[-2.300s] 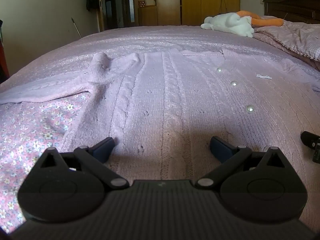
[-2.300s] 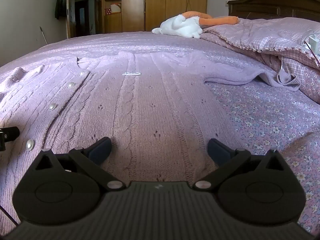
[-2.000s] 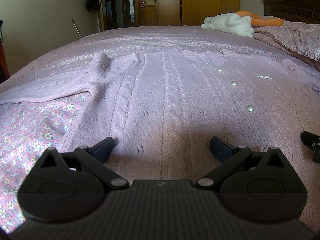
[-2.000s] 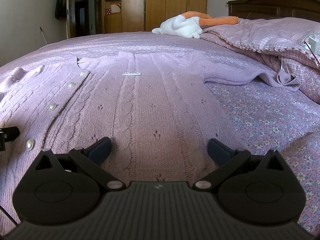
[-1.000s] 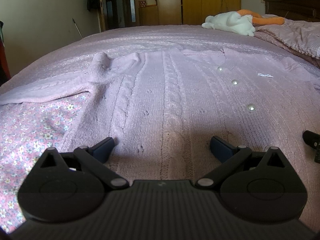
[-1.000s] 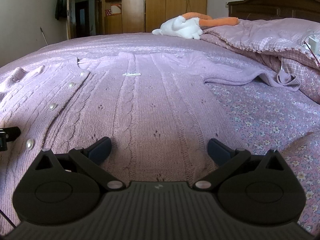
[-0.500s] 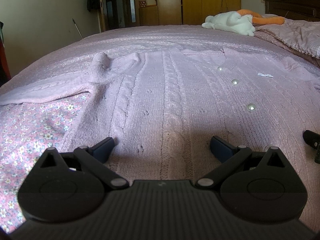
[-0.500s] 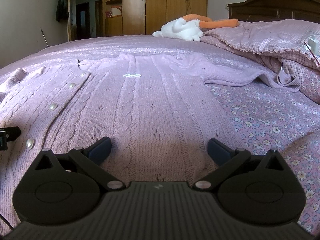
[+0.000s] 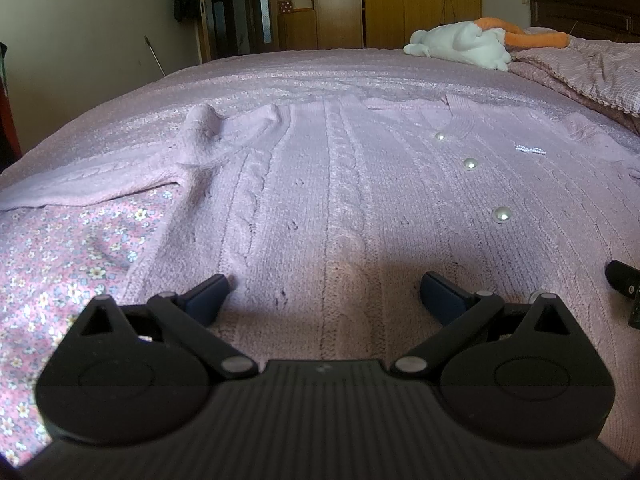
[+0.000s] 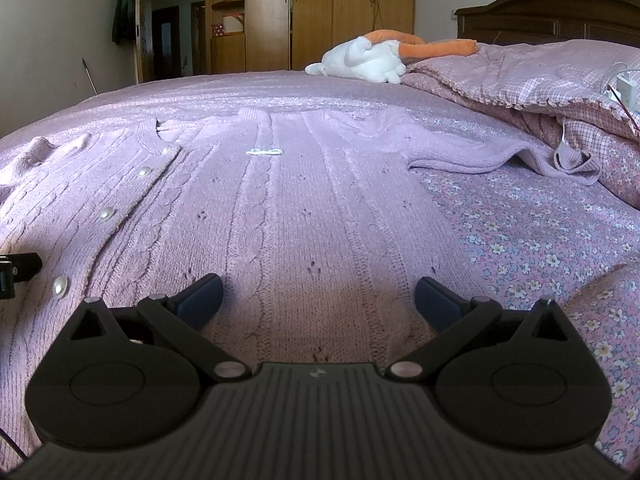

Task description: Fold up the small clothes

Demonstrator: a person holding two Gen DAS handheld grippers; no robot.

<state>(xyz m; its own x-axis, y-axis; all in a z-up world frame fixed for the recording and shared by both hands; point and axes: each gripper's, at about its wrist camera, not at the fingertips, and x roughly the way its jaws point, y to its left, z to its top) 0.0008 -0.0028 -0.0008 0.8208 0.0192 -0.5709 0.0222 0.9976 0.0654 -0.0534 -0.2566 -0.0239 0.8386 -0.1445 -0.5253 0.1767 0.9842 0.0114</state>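
My left tool (image 9: 325, 295) and right tool (image 10: 319, 294) hover spread, gripping nothing, above the flat lilac cable-knit cardigan (image 10: 288, 216); folding hasn't begun, so next I pinch the hem beneath.

Left wrist view: sitting low behind the left gripper (image 9: 324, 292), looking forward along both spread fingers, hovering close over the cardigan (image 9: 360, 200) hem, facing up the garment toward the wardrobe (image 9: 420, 0) far ahead. Catching the right gripper's tip (image 9: 624, 280) at the right edge.

Right wrist view: sitting equally low behind the right gripper (image 10: 318, 294), facing the same way, close over the same hem, showing the left gripper's tip (image 10: 18, 268) at the left edge.

Sharing the button row (image 9: 469, 164) (image 10: 107, 213), lying right of the left gripper and left of the right gripper, plus the plush toy (image 9: 460, 46) (image 10: 360, 60) far ahead.
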